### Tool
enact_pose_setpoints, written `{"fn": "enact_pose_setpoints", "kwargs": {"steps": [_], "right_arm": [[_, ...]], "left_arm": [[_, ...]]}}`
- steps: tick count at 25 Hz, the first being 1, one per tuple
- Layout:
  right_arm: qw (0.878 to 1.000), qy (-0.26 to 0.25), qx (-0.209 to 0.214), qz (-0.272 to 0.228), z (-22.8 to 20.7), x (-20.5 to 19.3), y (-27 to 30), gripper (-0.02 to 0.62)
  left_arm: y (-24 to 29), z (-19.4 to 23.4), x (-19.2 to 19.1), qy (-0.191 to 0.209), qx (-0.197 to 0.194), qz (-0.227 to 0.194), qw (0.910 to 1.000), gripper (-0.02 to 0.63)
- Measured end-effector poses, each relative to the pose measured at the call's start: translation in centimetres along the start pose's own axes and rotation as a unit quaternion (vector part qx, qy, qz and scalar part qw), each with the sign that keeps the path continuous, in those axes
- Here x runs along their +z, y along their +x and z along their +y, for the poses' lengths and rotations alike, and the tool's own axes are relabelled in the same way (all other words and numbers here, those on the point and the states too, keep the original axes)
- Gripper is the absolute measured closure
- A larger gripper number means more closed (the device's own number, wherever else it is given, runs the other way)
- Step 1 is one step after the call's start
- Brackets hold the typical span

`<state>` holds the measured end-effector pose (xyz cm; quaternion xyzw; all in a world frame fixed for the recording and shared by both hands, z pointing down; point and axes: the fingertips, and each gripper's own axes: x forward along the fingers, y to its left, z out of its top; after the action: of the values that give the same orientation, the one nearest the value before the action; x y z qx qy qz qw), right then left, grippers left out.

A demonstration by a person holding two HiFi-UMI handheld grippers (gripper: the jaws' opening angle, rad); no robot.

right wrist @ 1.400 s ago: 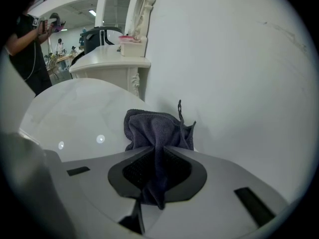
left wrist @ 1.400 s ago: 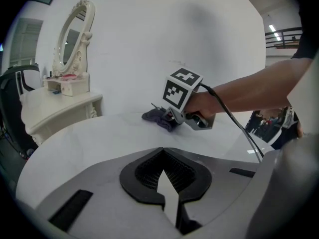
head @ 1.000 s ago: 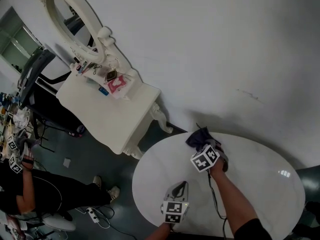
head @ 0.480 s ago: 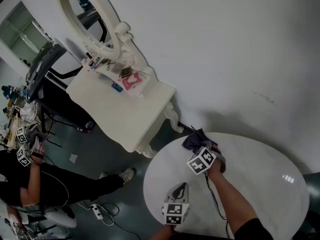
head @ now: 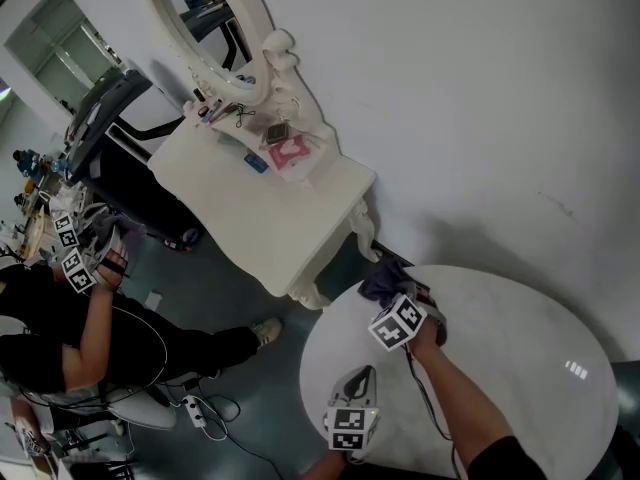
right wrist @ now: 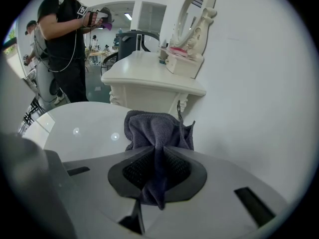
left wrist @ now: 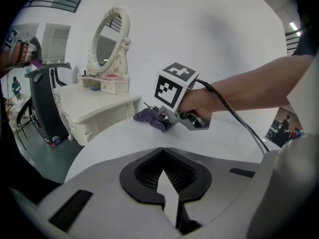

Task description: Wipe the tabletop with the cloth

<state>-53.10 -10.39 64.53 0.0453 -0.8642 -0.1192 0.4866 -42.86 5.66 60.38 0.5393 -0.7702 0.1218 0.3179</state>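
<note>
At the far edge of the round white tabletop (head: pixel 520 368), the dark cloth (right wrist: pixel 157 131) is lying bunched, the right gripper (head: pixel 398 296) clamping it, while the left gripper (head: pixel 355 376), jaws together on nothing, is being held nearer the person.

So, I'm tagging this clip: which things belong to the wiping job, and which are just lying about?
Job: cloth, right gripper shut on it, round white table.
Lying about: dressing table, oval mirror, pink item, left gripper shut and empty.
</note>
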Motion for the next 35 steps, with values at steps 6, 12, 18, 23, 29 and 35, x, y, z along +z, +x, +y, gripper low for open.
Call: {"fn": "enact_pose_setpoints", "kwargs": {"steps": [6, 12, 18, 23, 29, 35], "right_arm": [[0.999, -0.026, 0.027, -0.014, 3.7, 2.6, 0.7, 0.558], [0.997, -0.05, 0.047, -0.031, 7.0, 4.2, 0.5, 0.558], [0.996, -0.039, 0.065, -0.046, 9.2, 3.9, -0.6, 0.558], [0.996, -0.022, 0.075, -0.048, 9.7, 3.3, -1.1, 0.558], [0.996, -0.001, 0.073, -0.052, 9.2, 2.8, -1.5, 0.558], [0.996, 0.003, 0.075, -0.049, 9.3, 1.2, -2.0, 0.558]], "left_arm": [[-0.6, 1.6, -0.2, -0.006, 0.013, -0.001, 0.9999, 0.603], [-1.4, 3.0, -0.8, -0.027, 0.026, 0.002, 0.9993, 0.603], [-2.7, 4.1, -2.1, -0.032, 0.041, 0.01, 0.9986, 0.603], [-2.8, 4.1, -2.1, -0.032, 0.045, 0.007, 0.9985, 0.603], [-2.0, 4.2, -1.4, -0.019, 0.04, 0.007, 0.999, 0.603], [-1.8, 3.8, -1.2, -0.019, 0.049, 0.004, 0.9986, 0.603]]}}
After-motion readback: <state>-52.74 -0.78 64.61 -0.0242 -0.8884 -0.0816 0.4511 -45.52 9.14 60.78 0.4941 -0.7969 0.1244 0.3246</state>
